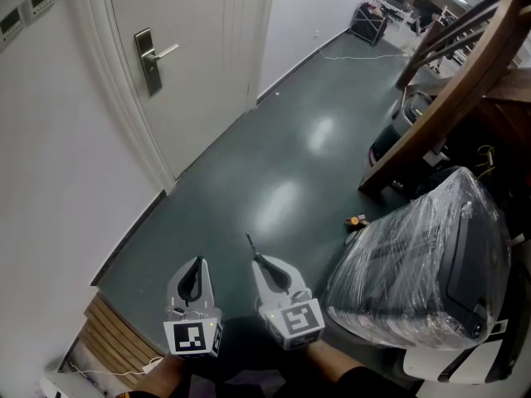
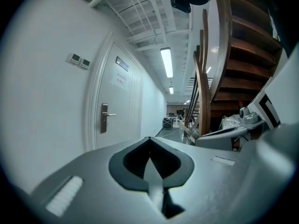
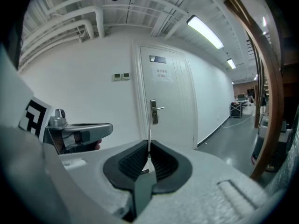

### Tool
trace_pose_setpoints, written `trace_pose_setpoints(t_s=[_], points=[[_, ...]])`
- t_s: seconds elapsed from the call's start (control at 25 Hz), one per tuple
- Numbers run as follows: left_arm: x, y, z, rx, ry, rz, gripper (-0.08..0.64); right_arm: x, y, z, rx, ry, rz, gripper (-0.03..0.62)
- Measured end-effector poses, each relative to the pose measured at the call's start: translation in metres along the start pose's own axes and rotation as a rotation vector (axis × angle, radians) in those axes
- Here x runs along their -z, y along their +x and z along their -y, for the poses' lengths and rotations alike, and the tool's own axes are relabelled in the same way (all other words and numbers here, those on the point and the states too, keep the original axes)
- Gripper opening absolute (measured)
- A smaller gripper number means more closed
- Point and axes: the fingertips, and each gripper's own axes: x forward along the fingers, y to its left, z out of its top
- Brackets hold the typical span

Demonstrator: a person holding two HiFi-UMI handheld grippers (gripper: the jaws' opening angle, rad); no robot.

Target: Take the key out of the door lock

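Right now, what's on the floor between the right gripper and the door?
Nothing: the head view shows only bare dark floor from the right gripper, shut on a thin metal strip, to the white door.

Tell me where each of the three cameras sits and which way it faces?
Head view: on the person's head, looking steeply down at the floor; left gripper and right gripper show at the bottom.
Left gripper view: on the left gripper, looking along its shut jaws down the corridor; the right gripper shows at right.
Right gripper view: on the right gripper, facing the door; its jaws pinch the key; the left gripper shows at left.
Shared: all three show the door's handle.
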Motion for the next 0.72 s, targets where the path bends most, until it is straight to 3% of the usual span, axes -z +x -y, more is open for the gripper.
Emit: trace_pose_setpoints(t_s=[0.72], points=[[0.000, 0.012, 0.014, -0.092, 0.026, -0.003, 0.018, -0.001, 0.006, 0.038, -0.049, 0.019, 0.003, 0.013]])
